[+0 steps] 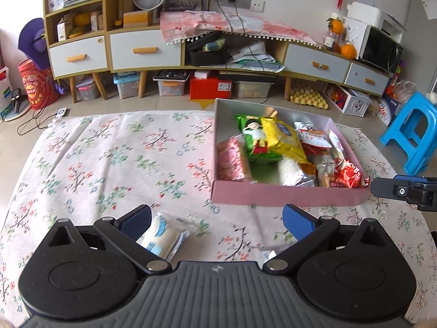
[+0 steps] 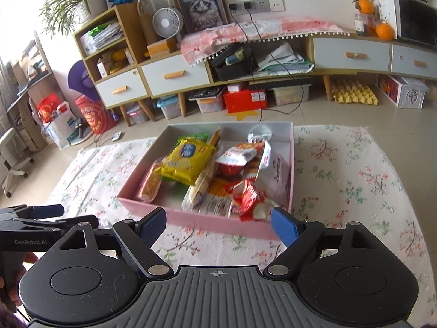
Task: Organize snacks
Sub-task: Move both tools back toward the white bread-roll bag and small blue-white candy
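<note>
A shallow pink cardboard box [image 1: 286,195], packed with colourful snack packets, sits on a floral-clothed counter [image 1: 109,164]. A white-and-blue wrapped snack [image 1: 161,236] lies between the left hand-held gripper's [image 1: 217,222] wide-apart fingers, against the left one. The right hand-held gripper [image 2: 218,225] hangs spread before the box, empty.

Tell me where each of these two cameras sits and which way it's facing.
Left wrist: on the left gripper, angled down over the floral cloth; pink box ahead right, a white-blue packet by its finger, right gripper's tip at the edge.
Right wrist: on the right gripper, facing the pink box; left gripper and a hand lower left.
Both share box, cloth, cabinet wall.
</note>
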